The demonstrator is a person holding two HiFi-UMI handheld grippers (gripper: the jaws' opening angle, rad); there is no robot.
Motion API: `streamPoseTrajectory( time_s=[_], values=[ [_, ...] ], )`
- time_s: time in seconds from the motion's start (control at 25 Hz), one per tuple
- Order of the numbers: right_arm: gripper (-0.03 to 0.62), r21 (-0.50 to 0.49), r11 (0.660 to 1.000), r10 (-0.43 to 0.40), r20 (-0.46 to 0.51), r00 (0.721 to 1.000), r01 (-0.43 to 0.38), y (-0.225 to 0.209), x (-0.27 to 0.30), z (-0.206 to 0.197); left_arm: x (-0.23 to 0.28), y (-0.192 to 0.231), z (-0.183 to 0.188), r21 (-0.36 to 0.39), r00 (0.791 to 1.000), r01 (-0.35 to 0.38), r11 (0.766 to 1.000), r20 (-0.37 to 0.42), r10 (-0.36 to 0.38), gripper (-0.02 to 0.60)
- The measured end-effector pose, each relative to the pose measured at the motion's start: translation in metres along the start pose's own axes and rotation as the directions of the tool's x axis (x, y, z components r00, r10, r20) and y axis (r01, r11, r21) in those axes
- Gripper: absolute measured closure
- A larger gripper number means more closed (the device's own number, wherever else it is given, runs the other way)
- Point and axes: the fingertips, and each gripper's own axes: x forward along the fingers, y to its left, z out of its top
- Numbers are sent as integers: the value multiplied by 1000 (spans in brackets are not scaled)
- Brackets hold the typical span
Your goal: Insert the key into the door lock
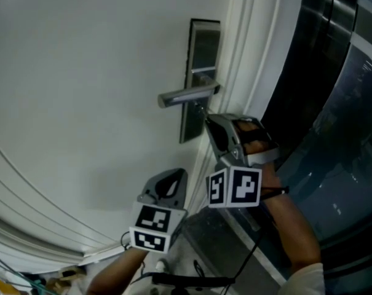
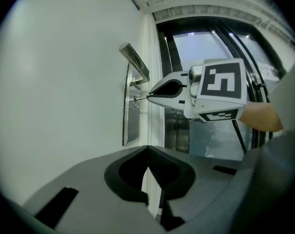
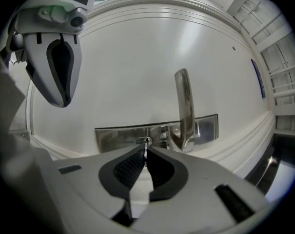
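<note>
right gripper [image 3: 146,151] up against the white panelled door [image 1: 81,72], jaws pinched tight on a thin silver metal key [image 3: 146,145]. key tip right at the door lock [image 3: 143,141], a small oval keyhole in the long brushed-steel plate [image 3: 113,136], just beside the silver lever handle [image 3: 185,106]; depth of entry not readable. left gripper [image 2: 147,149] lower down, below the handle and apart from the lock, close to the door face, jaws closed together with nothing between them. bare forearm [image 1: 290,226] behind the right gripper, dark glass panel [image 1: 333,103] past the white door frame [image 1: 247,54]. 2 grippers side by side, not touching.
</note>
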Motion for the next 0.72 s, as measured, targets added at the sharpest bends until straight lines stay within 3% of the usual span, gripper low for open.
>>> streamPoseTrajectory(
  time_s=[0.72],
  values=[
    [571, -66, 998, -15, -8, 1000, 15, 0, 24, 1, 0, 5, -3, -7, 1000, -12, 1000, -3, 12, 573]
  ],
)
